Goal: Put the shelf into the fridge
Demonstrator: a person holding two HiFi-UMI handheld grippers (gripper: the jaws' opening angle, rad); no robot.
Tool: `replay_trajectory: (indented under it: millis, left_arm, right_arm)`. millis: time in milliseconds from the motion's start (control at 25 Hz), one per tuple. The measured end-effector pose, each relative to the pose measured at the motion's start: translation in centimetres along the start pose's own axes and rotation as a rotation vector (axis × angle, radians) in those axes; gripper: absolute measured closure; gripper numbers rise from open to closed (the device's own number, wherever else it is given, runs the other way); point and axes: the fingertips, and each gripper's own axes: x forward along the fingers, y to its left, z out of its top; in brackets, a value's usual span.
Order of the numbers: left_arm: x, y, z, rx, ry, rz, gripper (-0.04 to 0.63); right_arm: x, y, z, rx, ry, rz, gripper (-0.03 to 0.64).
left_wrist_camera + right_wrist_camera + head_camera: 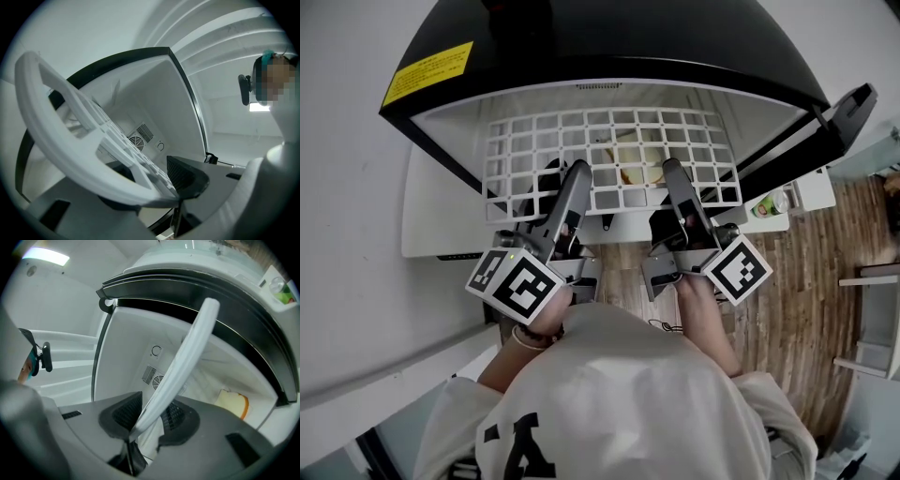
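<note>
The white grid shelf (pixel 609 141) lies level in the mouth of the open black-topped fridge (pixel 609 37), its front edge towards me. My right gripper (pixel 675 180) is shut on that front rim; in the right gripper view the rim (pixel 187 357) runs edge-on between the pads of the right gripper (pixel 150 420). My left gripper (pixel 567 187) is at the front edge further left. In the left gripper view the shelf (pixel 70 140) slants across the wide-set jaws of the left gripper (pixel 152 180), touching the right pad (pixel 187 176). The left pad is hidden behind the rim.
A slice of bread (pixel 232 404) lies on the fridge floor under the shelf. A fan vent (pixel 136 140) is in the back wall. The black door (pixel 825 131) stands open at the right, with a green can (pixel 773 202) in its rack. White walls flank the fridge.
</note>
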Motion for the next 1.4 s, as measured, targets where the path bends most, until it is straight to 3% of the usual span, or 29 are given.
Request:
replay_trajectory:
  millis: [400,960,1400]
  left_arm:
    - [0.58,0.01,0.16,-0.051,-0.001,-0.073,0.403]
    - [0.57,0.46,0.78,-0.045,-0.043,-0.010,0.405]
    - [0.64,0.53,0.82,-0.053,-0.045,-0.019,0.405]
  right_arm:
    - [-0.04,-0.04,0.22,0.017,-0.039,0.003,0.506]
    - [0.45,0.35,0.02,-0.016,0.039,0.026,0.492]
    - [0.53,0.40,0.01,-0.015,0.047,0.034,0.491]
